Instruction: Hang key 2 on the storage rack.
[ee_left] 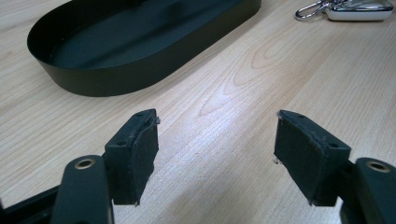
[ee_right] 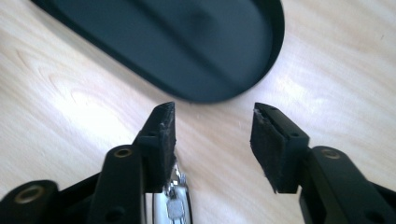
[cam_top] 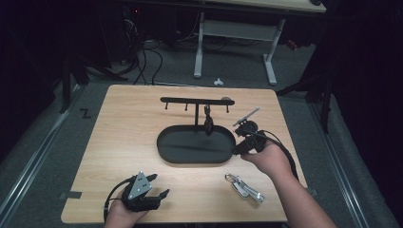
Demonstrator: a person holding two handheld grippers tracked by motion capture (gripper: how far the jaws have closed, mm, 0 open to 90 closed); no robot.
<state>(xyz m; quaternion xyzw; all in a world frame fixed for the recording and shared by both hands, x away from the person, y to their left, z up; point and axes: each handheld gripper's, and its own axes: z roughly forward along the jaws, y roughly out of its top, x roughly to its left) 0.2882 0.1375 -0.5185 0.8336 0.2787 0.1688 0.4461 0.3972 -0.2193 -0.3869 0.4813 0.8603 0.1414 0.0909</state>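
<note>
1. A silver key fob on a metal clip lies flat on the wooden surface, near the front edge on the person's right side, just in front of the black oval tray.
2. In the left gripper view the key fob shows a shiny chrome casing with a wire snap hook at one end; in the right gripper view a slice of the same chrome body peeks out beneath the left finger.
3. No brand, label or writing can be read on the fob, the tray or the stand in any view.
4. The right gripper hovers at the tray's right end, behind the fob, held in the person's right hand. Its fingers stand moderately apart with only bare wood between them, holding nothing.
5. The left gripper rests low at the front left of the surface, well apart from the fob. Its fingers are spread wide and grip nothing.
6. A black T-shaped stand rises from the tray, with small pegs under its crossbar and a dark keyring item hanging from one of them.
7. The tray's inside is matte black, with a low upright wall around it.
</note>
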